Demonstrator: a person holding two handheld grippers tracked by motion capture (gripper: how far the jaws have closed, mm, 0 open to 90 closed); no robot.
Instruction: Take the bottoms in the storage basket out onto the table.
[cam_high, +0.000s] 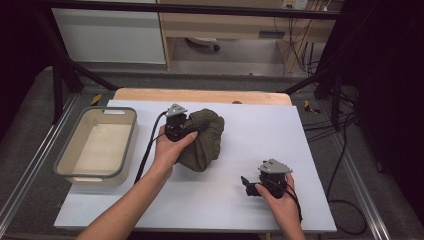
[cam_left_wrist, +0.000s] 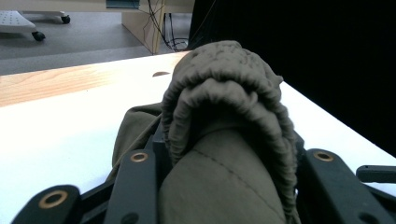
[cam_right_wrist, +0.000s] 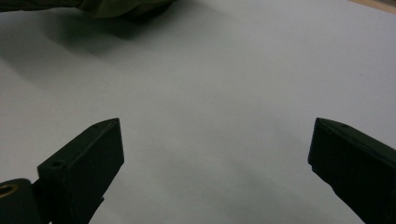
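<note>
Firmly around olive cloth (cam_left_wrist: 229, 121): left tongs (cam_left_wrist: 224, 158).

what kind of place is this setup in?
Likely a lab recording station: a table with a white mat inside a black metal frame, loose cables on the floor, and a desk beyond it.

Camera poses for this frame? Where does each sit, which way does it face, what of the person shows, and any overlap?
High view: above the person's side, looking forward and down on the white table; both forearms, left gripper, right gripper, grey bin.
Left gripper view: low, along its jaws clamped on the olive garment, facing the table's far edge.
Right gripper view: low over the table, along its open jaws, right gripper.
Shared: the olive garment appears in all three.
</note>
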